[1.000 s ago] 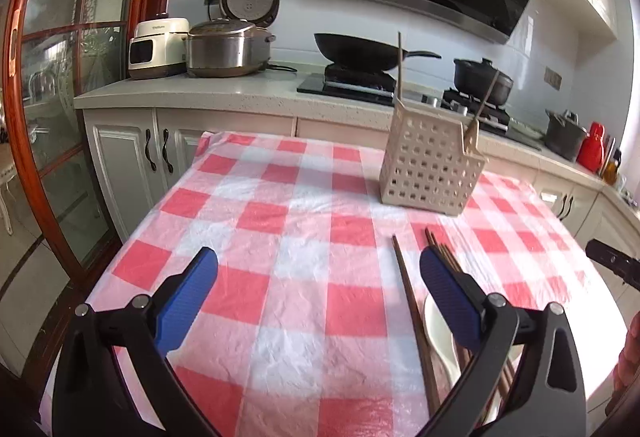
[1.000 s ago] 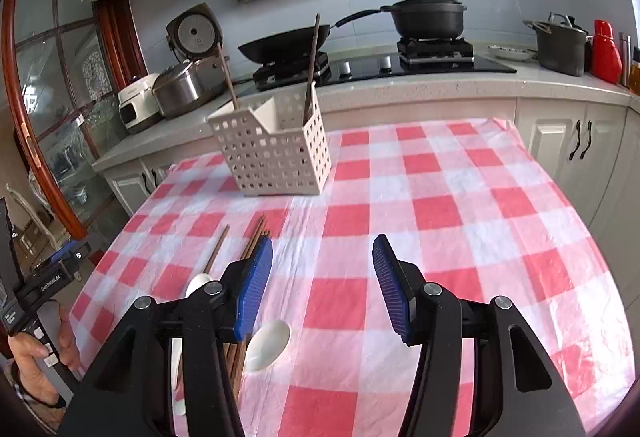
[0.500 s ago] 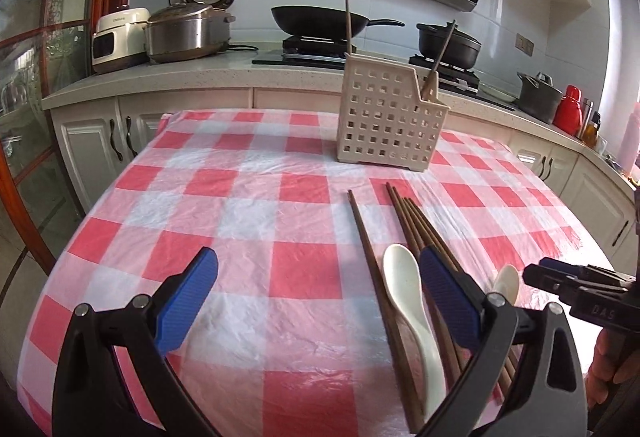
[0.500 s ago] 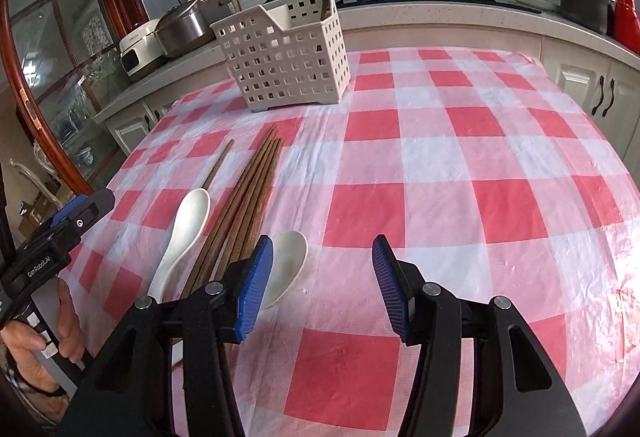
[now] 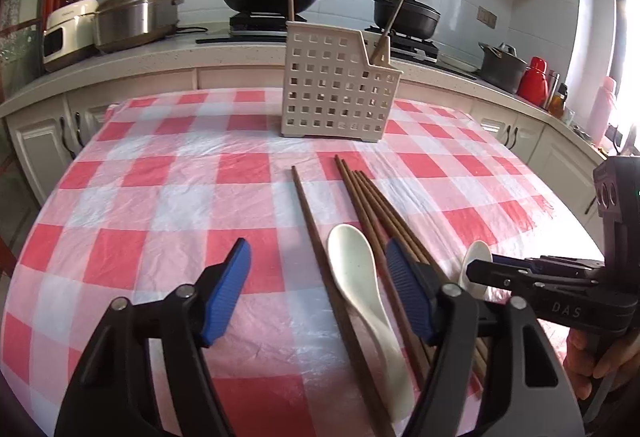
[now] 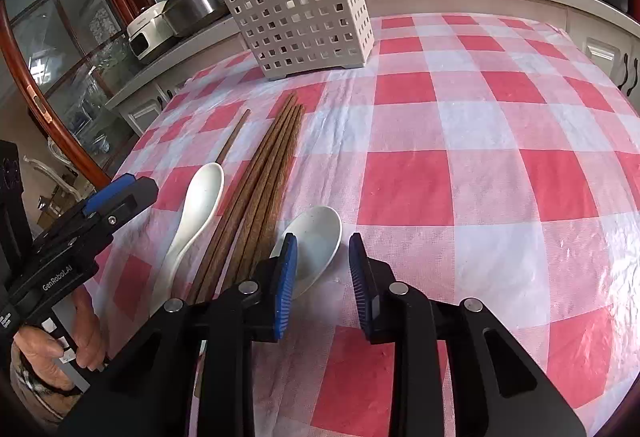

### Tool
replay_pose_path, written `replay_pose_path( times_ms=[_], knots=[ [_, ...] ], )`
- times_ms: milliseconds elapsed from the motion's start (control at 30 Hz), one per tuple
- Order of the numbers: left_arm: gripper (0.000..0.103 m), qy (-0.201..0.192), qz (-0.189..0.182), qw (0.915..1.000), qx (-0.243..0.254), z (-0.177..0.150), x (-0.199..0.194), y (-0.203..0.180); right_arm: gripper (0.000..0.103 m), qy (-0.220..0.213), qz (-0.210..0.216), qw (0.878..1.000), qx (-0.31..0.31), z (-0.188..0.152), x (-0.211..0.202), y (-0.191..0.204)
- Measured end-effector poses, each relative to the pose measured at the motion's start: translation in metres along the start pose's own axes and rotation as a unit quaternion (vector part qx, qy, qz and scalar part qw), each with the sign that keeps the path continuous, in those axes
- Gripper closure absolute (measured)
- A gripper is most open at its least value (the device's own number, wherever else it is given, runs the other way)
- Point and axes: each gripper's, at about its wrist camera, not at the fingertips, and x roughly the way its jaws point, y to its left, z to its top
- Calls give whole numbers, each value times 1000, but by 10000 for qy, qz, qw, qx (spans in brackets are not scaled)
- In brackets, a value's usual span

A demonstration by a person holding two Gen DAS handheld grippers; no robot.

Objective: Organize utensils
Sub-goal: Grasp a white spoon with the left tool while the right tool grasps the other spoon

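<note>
Both hand-held grippers have dropped closer to the checked bench [image 6: 472,117] since a moment ago, and the right hand-held gripper [image 6: 323,287] has narrowed its jaws, though they stay parted and grip nothing, just over the small white spoon [image 6: 320,237]. The left hand-held gripper [image 5: 320,289] hangs spread wide over the long white spoon [image 5: 360,277] and the single chopstick [image 5: 316,237] beside it. The bundle of brown chopsticks [image 6: 264,189] lies between the two spoons, and the perforated white utensil basket [image 5: 336,93] stands upright farther back with two chopsticks in it.
</note>
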Motion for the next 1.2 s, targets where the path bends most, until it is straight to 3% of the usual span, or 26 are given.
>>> replay_pose_path(
  times_ms=[167,467,733,833,1200],
  knots=[
    [61,241,-265,9992,182,7,19,-5,87,1,13,10000,-36,1,2,0],
    [82,614,-567,9956,418,16,44,-11,88,4,67,10000,6,2,2,-3],
    [83,797,-431,9941,604,16,52,-13,88,1,100,9999,22,1,2,-4],
    [99,880,-442,9927,691,14,56,-15,88,-5,100,9999,17,1,2,-4],
    [99,580,-291,9947,801,18,37,-18,95,-270,-45,9995,-128,5,-10,1]
  ],
)
